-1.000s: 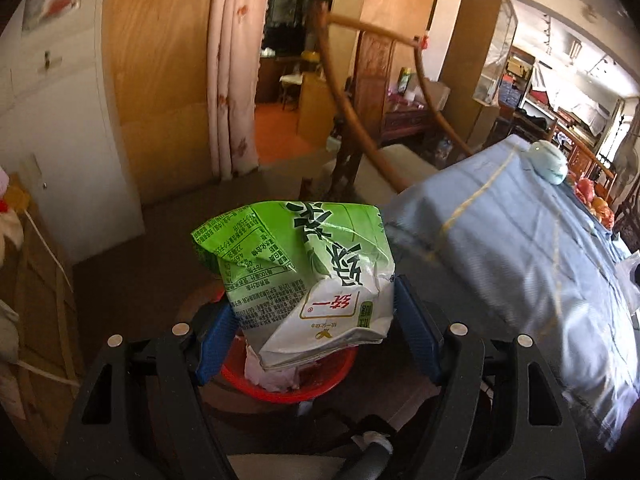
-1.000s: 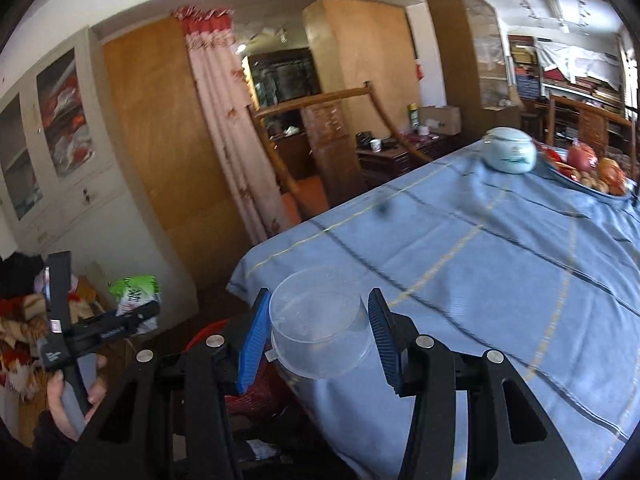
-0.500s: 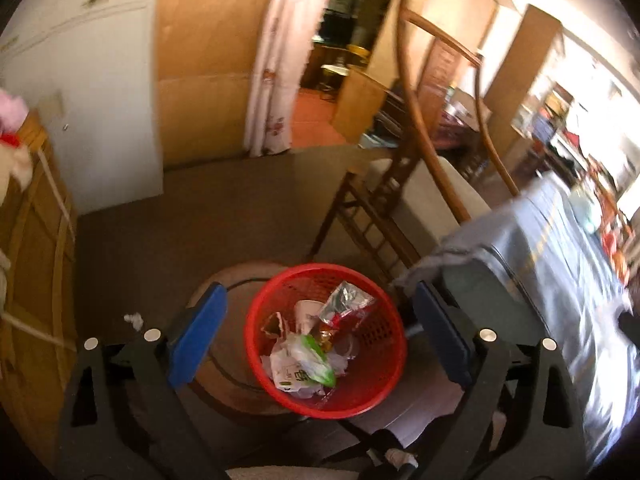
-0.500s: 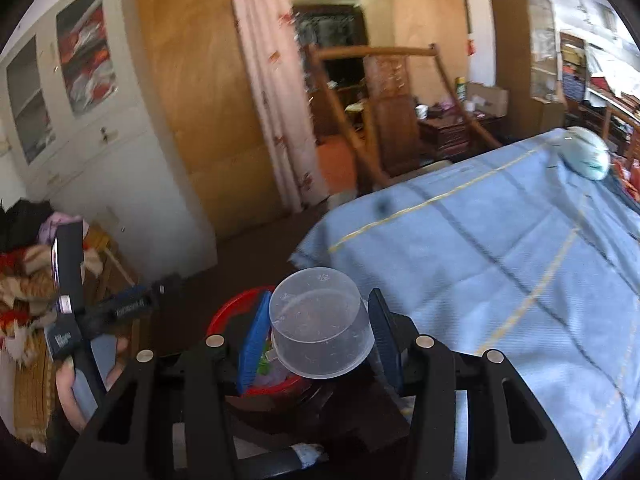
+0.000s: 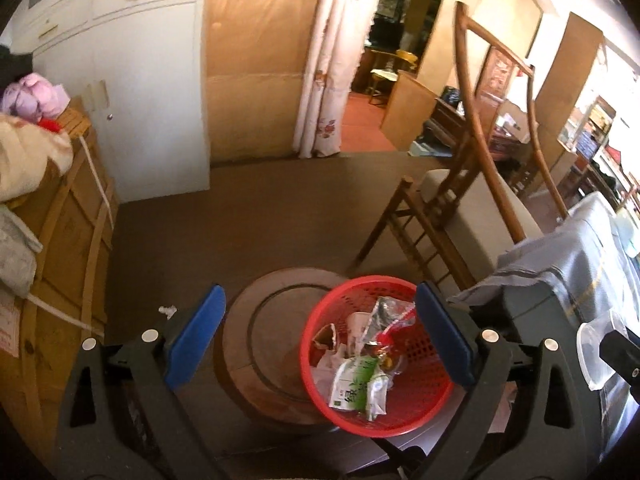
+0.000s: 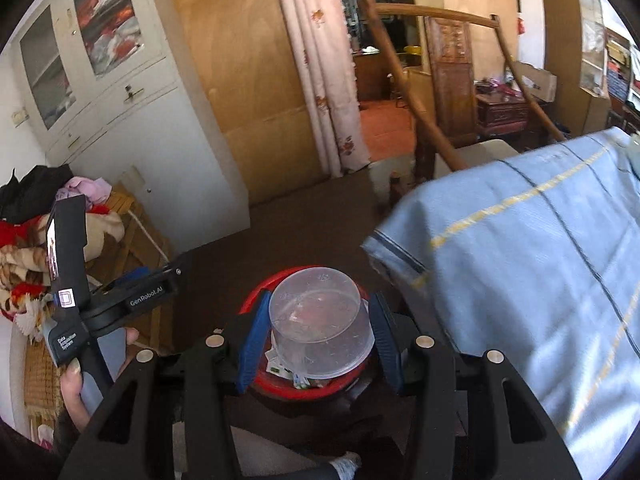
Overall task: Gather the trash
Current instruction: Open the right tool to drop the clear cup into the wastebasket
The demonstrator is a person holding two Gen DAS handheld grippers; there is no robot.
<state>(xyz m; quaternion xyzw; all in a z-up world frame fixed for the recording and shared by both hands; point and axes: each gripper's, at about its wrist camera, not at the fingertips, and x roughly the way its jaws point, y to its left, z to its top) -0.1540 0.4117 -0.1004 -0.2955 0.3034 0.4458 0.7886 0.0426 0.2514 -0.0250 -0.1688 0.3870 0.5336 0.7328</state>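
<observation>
In our left wrist view, the left gripper (image 5: pixel 320 336) has its blue pads spread wide with nothing between them; it points down at the floor, and the red mesh waste basket (image 5: pixel 424 408) sits in the lower right of centre. Inside the basket we see a green and white drink carton (image 5: pixel 352 384) lying crumpled among a silvery wrapper (image 5: pixel 386 314) and other paper scraps. The basket stands on a round wooden stool (image 5: pixel 264 332) whose top shows to its left. A wooden chair (image 5: pixel 452 200) rises in the right half of the frame, and a blue tablecloth (image 5: pixel 560 276) hangs at the right edge. At the far lower right of that frame we catch part of the clear plastic container (image 5: pixel 596 344).

In our right wrist view, the right gripper (image 6: pixel 318 336) has its blue pads pressed against both sides of the clear plastic container (image 6: pixel 320 320), which is held bottom-up in the lower centre of the frame. The container hangs directly over the basket (image 6: pixel 260 296), whose red rim shows around and under it. At the lower left we see a hand (image 6: pixel 80 384) holding the other gripper's black handle. The tablecloth (image 6: pixel 520 260) fills the right side, and a white cabinet (image 6: pixel 120 112) stands at the upper left.
</observation>
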